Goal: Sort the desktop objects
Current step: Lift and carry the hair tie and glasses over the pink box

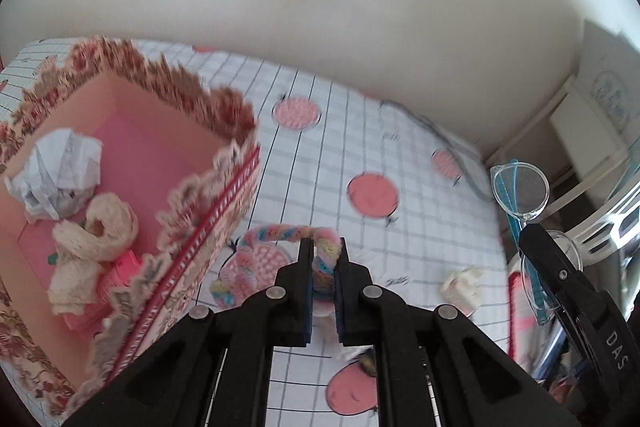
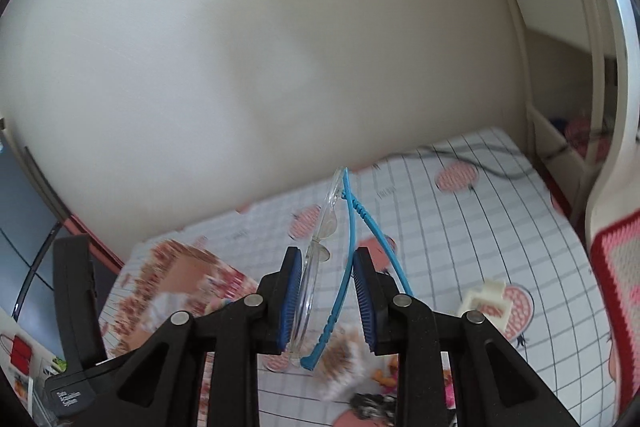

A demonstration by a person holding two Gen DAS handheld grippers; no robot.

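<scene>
My left gripper (image 1: 324, 247) is shut on a fuzzy pastel loop (image 1: 280, 233) of pink, blue and yellow, held above the tablecloth. Just left of it stands a floral box (image 1: 224, 163) with lace trim and a pink inside. In the box lie crumpled paper (image 1: 60, 175), a lace ribbon roll (image 1: 104, 227) and a pink item. My right gripper (image 2: 326, 259) is shut on clear glasses with blue temples (image 2: 352, 203), lifted off the table. The glasses (image 1: 520, 187) and the right gripper (image 1: 536, 233) also show at the right of the left wrist view.
A grid tablecloth with pink fruit prints (image 1: 372, 195) covers the table against a cream wall. A small cream object (image 2: 486, 301) lies on it at the right. A dark cable (image 2: 480, 155) runs along the back. A chair with a red and pink cushion (image 2: 624, 287) stands at the right.
</scene>
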